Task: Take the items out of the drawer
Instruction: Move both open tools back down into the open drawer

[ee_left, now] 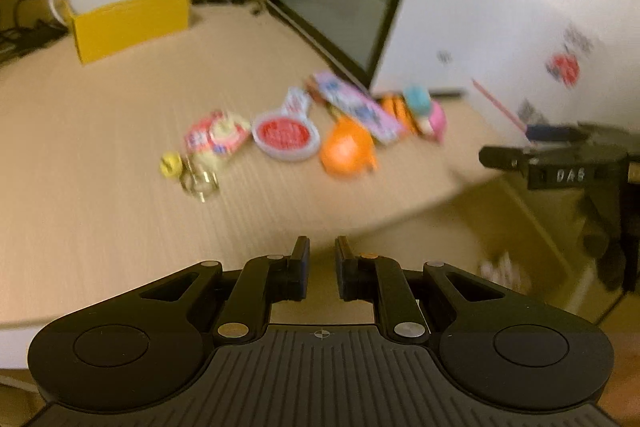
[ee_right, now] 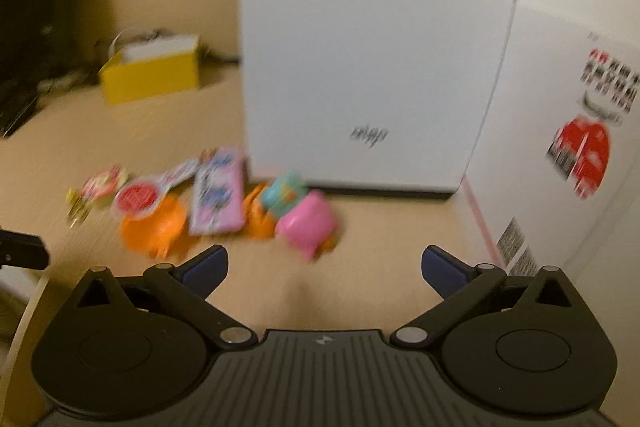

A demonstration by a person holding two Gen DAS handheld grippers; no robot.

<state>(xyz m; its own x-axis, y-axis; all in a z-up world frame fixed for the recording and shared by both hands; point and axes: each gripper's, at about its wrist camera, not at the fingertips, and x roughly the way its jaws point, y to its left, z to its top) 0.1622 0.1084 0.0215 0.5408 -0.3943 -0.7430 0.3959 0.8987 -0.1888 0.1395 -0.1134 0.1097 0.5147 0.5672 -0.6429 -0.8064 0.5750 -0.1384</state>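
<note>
Items [ee_right: 208, 199] taken from the drawer lie in a motion-blurred row on the desk [ee_left: 100, 155], before a white box [ee_right: 360, 47]; their printing is unreadable. Drawer [ee_left: 532, 247] shows partly below the desk edge, contents indistinct. Left gripper [ee_left: 322, 267]: fingers nearly closed, a narrow gap, nothing held. Right gripper [ee_right: 324, 267]: fingers spread wide, empty. Yellow box [ee_left: 128, 19] stands behind.
</note>
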